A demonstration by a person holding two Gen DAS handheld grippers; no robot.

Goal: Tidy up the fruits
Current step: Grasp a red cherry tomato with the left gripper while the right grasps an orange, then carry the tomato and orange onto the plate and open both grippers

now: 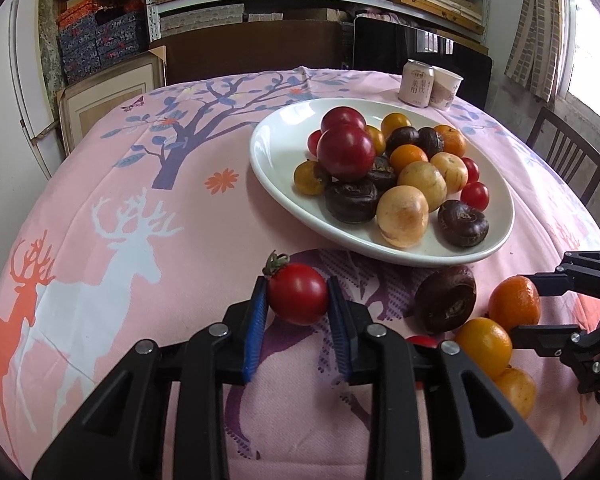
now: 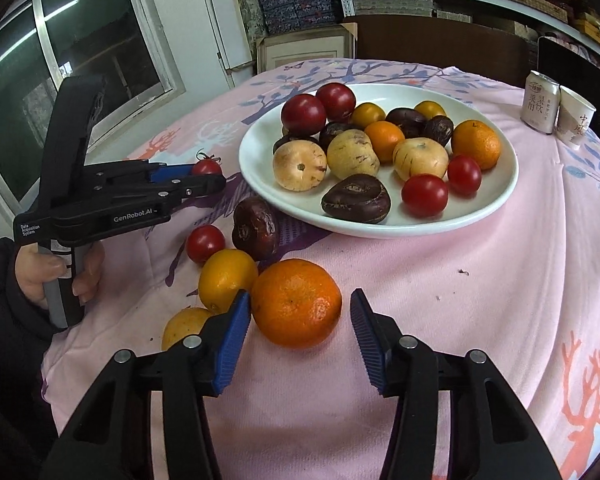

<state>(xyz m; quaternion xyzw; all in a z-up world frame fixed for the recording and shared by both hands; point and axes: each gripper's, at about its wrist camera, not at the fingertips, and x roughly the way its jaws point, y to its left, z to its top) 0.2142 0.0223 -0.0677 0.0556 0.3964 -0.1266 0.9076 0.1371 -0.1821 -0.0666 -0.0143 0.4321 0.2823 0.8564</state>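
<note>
Both grippers low over the table, angled downward.

The left gripper (image 1: 298, 294) is clamped on a cherry tomato (image 1: 298, 294), a bare hand (image 2: 56, 276) squeezing its handle. The right gripper (image 2: 300, 312) brackets a mandarin (image 2: 296, 304): left pad touching, right pad clear.

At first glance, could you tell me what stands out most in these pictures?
A white plate heaped with mixed fruit sits mid-table on a pink deer-print cloth. Nearer, the left gripper is shut on a cherry tomato, while the right gripper brackets an orange among loose fruit.
</note>
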